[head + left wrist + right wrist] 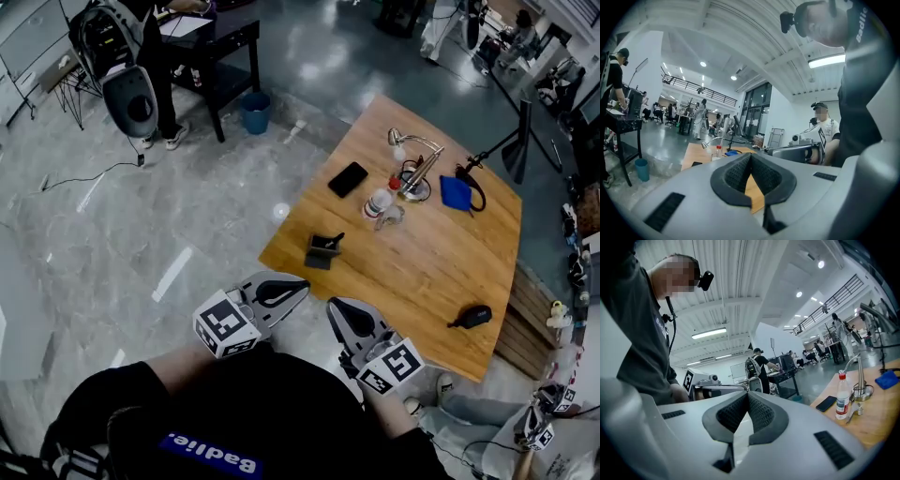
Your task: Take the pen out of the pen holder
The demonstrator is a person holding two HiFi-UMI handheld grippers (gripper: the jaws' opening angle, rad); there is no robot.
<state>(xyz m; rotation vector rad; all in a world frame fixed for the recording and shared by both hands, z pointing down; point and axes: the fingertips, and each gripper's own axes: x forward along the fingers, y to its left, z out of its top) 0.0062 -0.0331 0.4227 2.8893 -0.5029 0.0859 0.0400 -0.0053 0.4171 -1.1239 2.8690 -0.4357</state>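
Pen (335, 240) sits in the pen holder (320, 253), a small black block near the left-hand edge of the wooden table (441, 272); the pen shows only as a short dark piece slanting up out of the holder, too small to make out further.

Both tools hover close to the person's body, off the table and well apart from the holder. The left tool (302, 285) points level toward the table, and its own view shows its jaws (751, 156) closed together with nothing between the ribbed pads. The right tool (332, 306) is just beside it, tip to tip. Its jaws are likewise closed on nothing in the right gripper view (747, 395).

Farther along the table lie a black phone (348, 178), a clear bottle (379, 202) with a red cap, and a silver desk lamp (417, 161). Beside the lamp is a blue pouch (456, 192). A small black object (472, 316) rests alone near the table's right-hand edge. On the grey floor beyond the table stands a blue bin (255, 112).
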